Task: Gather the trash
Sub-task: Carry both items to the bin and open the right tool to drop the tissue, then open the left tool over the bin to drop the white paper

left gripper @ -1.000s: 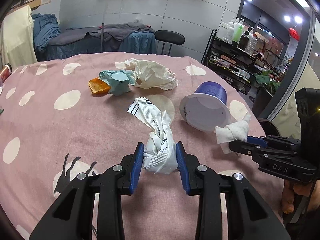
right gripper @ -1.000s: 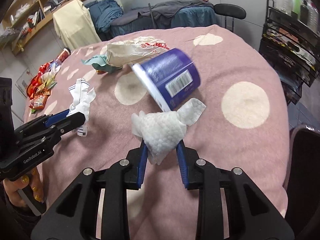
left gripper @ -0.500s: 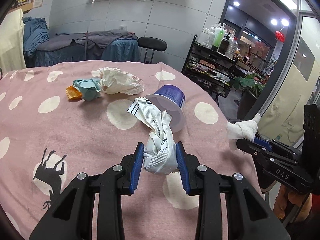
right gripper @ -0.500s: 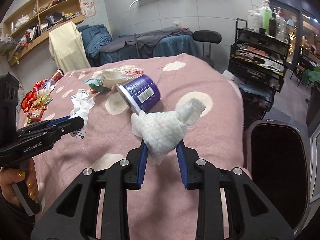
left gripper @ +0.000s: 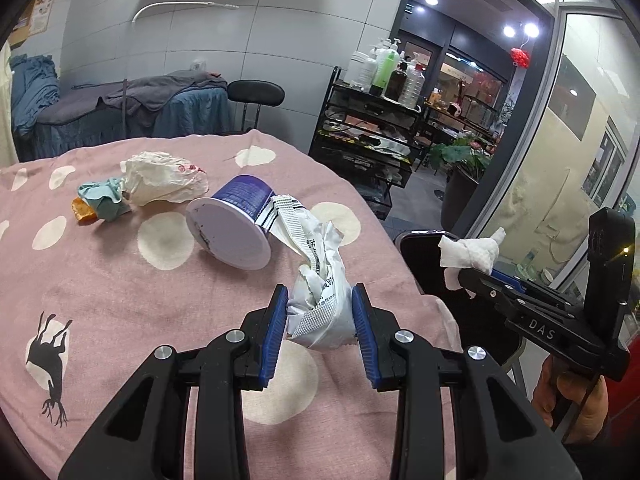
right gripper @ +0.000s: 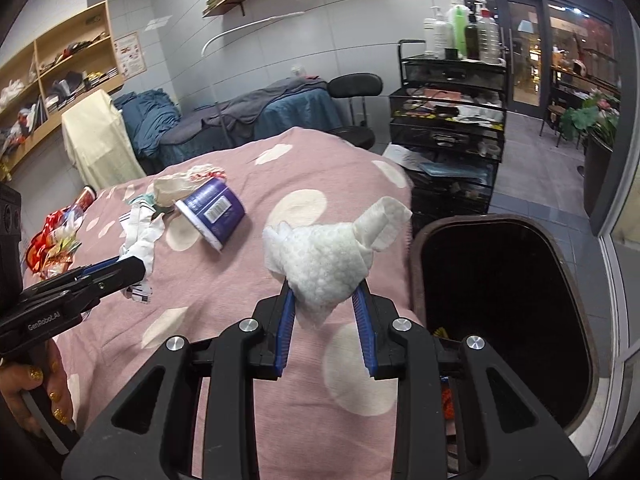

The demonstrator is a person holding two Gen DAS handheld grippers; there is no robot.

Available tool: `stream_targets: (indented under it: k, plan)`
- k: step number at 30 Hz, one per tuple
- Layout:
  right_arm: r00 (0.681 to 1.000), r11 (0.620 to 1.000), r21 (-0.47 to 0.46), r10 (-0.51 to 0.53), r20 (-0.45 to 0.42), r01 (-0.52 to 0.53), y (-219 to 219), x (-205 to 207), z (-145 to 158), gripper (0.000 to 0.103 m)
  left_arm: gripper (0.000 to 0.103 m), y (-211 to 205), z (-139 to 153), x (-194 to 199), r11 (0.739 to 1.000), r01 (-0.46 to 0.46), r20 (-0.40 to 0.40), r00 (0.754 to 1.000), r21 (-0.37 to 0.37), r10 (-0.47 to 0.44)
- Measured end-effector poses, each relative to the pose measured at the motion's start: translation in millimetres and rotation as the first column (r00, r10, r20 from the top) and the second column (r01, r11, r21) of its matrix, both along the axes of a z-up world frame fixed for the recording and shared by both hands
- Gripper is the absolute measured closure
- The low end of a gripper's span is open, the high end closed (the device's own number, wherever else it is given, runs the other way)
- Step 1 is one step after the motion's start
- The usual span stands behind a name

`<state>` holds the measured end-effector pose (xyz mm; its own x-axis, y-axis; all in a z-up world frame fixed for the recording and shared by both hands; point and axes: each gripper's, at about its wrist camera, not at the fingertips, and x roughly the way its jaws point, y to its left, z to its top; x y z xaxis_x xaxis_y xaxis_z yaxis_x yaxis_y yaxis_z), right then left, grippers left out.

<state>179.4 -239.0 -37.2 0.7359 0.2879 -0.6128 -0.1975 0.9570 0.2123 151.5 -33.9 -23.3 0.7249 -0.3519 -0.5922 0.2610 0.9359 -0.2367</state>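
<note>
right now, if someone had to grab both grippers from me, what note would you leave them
Left gripper: shut on a crumpled white wrapper, held above the pink polka-dot tablecloth.
Right gripper: shut on a wadded white paper towel, near the table edge beside the open dark trash bin.
On the table: a purple cup on its side, a crumpled cream paper bag, a teal wad, an orange piece.
Done: two pieces picked up.
Left: drop both into the bin, then collect the other four.
</note>
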Motion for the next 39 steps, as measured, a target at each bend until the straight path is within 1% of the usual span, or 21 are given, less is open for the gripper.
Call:
stream_targets:
  k: [9, 13, 18, 23, 29, 31, 33, 34, 35, 39]
  plan:
    - [0.993, 0.994, 0.001, -0.113, 0.025, 0.113, -37.8, -12.5, -0.5, 0.074, 0.07, -32.8, 5.0, -1.2, 0.997, 0.077, 0.021, 0.997, 0.01, -0.077]
    - [0.984, 0.984, 0.009, -0.18, 0.011, 0.179, -61.9, -12.9, -3.9, 0.074, 0.07, -51.8, 6.4, 0.2, 0.993, 0.118, 0.029, 0.993, 0.02, -0.119]
    - [0.957, 0.957, 0.012, -0.289, -0.029, 0.289, -95.4, -8.9, -16.5, 0.074, 0.07, -72.3, 6.4, 3.0, 0.985, 0.169, 0.029, 0.985, 0.031, -0.17]
    - [0.93, 0.934, -0.009, -0.357, -0.089, 0.357, -120.1, -0.5, -37.8, 0.074, 0.07, -88.6, 6.1, 7.1, 0.978, 0.206, 0.026, 0.978, 0.046, -0.207]
    - [0.898, 0.909, -0.041, -0.416, -0.144, 0.415, -136.6, 5.8, -62.6, 0.074, 0.07, -98.9, 4.0, 10.3, 0.97, 0.234, 0.021, 0.972, 0.058, -0.236]
    - [0.886, 0.901, -0.045, -0.433, -0.165, 0.432, -140.5, 7.6, -69.9, 0.064, 0.07, -102.1, 3.5, 9.4, 0.969, 0.239, 0.02, 0.97, 0.057, -0.241]
    - [0.881, 0.895, -0.039, -0.444, -0.163, 0.444, -141.2, 5.9, -73.2, 0.039, 0.07, -104.5, 3.0, 9.7, 0.968, 0.244, 0.019, 0.969, 0.056, -0.246]
    - [0.878, 0.891, -0.043, -0.452, -0.157, 0.451, -140.8, 4.2, -73.5, 0.034, 0.07, -106.1, 3.0, 9.9, 0.967, 0.248, 0.019, 0.968, 0.056, -0.249]
    - [0.875, 0.886, -0.045, -0.462, -0.144, 0.461, -141.5, 2.0, -72.2, 0.025, 0.07, -107.8, 2.9, 9.3, 0.966, 0.251, 0.019, 0.967, 0.057, -0.252]
    - [0.875, 0.881, -0.039, -0.473, -0.105, 0.471, -141.6, -1.9, -67.0, 0.015, 0.07, -115.4, 3.8, 11.8, 0.961, 0.272, 0.015, 0.962, 0.053, -0.273]
